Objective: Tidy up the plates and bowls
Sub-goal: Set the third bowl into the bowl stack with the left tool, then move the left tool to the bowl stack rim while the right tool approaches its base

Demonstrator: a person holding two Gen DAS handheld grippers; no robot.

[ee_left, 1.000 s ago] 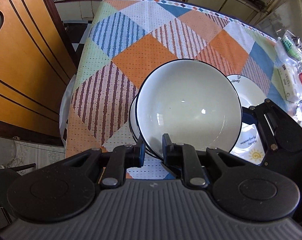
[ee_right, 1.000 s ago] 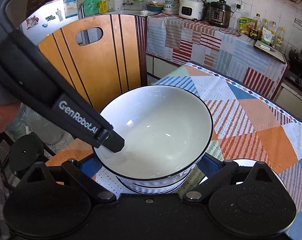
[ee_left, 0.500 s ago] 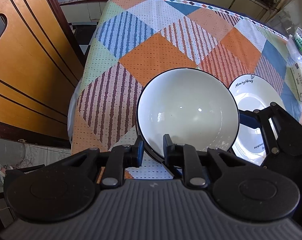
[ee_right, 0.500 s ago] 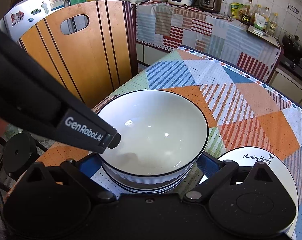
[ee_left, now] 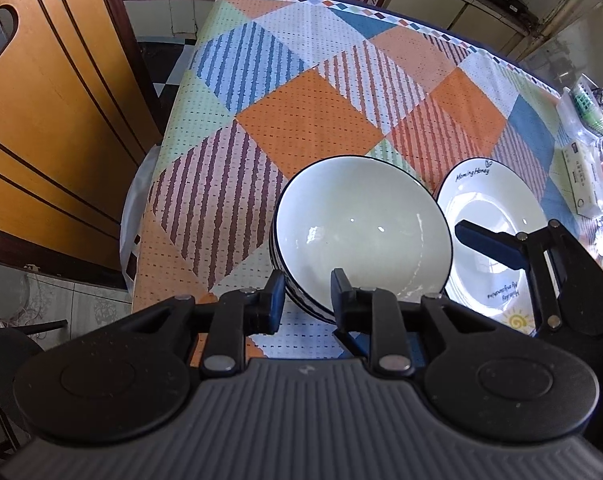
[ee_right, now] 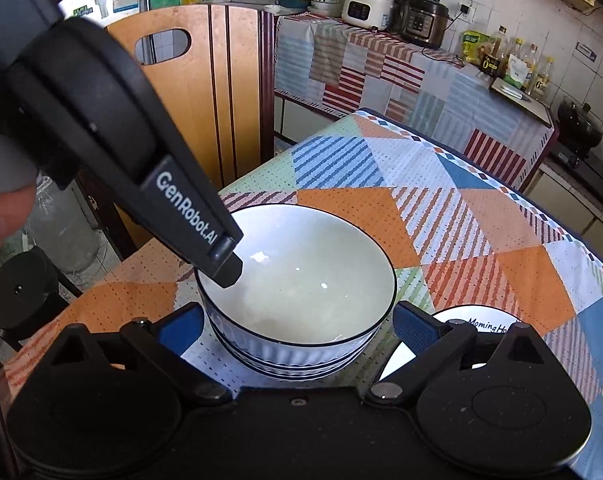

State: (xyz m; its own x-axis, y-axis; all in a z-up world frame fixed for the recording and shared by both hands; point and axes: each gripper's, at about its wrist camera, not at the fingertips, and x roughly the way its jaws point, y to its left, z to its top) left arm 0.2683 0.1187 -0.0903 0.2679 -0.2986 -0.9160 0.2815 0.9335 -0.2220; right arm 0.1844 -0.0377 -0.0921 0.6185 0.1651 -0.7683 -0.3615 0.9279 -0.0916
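- A stack of bowls [ee_left: 361, 232] is seen near the front left corner of the table [ee_left: 309, 120]; each bowl is white inside, ribbed on the outside and edged with a dark rim line.
- The top bowl [ee_right: 301, 276] is nested in those beneath and holds nothing.
- A white plate [ee_left: 497, 208] lettered "Morning Honey", with a small sun drawn on it, lies just beside the stack, along the same front edge; nothing lies on it.
- The left gripper [ee_left: 305, 300] is placed astride the near rim of the top bowl; its jaws are opening, and a small gap is seen between the pads and the rim.
- The right gripper [ee_right: 297, 320] is spread wide, with the stack between its blue-padded fingers [ee_right: 415, 326] and clear space on both sides.
- Only the right wrist view shows the ribbed walls of the stack, the left gripper's finger inside the bowl, a wooden chair back [ee_right: 205, 80] and a counter with cookers [ee_right: 425, 20].
- Only the left wrist view shows the whole plate and a carton [ee_left: 583, 180] at the table's right edge.
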